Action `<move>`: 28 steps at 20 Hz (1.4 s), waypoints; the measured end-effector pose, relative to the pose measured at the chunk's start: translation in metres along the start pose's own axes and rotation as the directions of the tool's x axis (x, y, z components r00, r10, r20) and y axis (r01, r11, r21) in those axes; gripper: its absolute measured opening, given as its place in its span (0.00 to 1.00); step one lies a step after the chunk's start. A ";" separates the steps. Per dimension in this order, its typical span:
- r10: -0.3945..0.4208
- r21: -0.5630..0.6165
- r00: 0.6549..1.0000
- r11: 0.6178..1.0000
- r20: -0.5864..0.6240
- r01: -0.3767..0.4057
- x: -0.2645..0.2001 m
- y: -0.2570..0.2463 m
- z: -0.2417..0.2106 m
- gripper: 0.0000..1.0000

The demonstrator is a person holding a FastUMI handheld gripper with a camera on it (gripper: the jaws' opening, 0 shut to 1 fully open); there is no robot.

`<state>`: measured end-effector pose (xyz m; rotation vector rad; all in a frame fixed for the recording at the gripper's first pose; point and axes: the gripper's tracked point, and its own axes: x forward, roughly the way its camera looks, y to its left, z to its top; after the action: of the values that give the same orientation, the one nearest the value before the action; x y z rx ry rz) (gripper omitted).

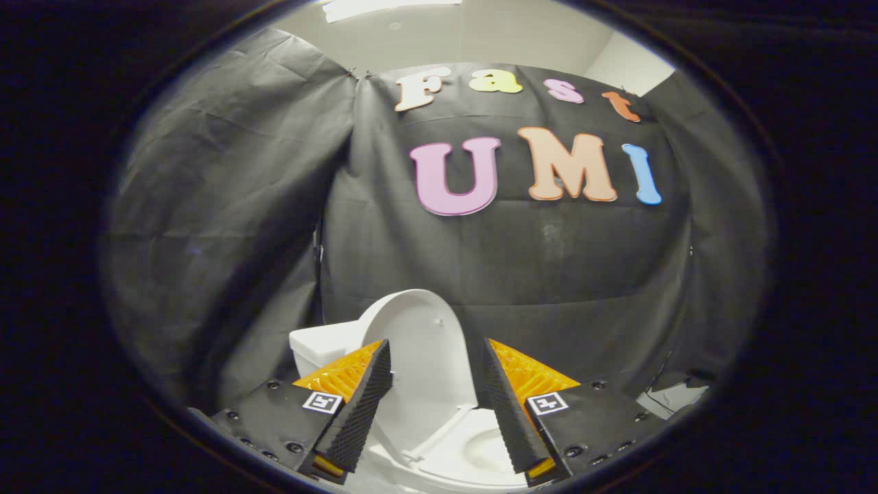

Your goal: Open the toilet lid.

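Note:
A white toilet stands just ahead of my fingers against the black cloth wall. Its lid is raised, standing nearly upright and leaning back toward the tank. Below it the seat lies down over the bowl. My gripper is open, its two fingers spread wide apart with the raised lid seen in the gap between them. Nothing is held; the fingers do not touch the lid.
Black cloth walls close the booth behind and to both sides of the toilet. A pale patch of floor with a thin cable lies to the right of the toilet.

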<state>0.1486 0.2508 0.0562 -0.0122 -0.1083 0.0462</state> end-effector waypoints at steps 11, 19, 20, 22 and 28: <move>0.102 0.113 0.995 0.989 -0.021 -0.099 -0.043 -0.142 -0.013 0.82; -0.011 0.021 0.987 1.000 -0.161 0.014 -0.083 -0.223 -0.056 0.82; -0.006 0.017 0.986 1.000 -0.165 0.009 -0.085 -0.226 -0.057 0.82; -0.012 0.008 0.984 1.000 -0.179 0.014 -0.089 -0.234 -0.062 0.83; -0.082 -0.038 0.973 0.996 -0.215 0.076 -0.101 -0.254 -0.066 0.83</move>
<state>0.0671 -0.0080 -0.0163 -0.0423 0.1082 -0.0365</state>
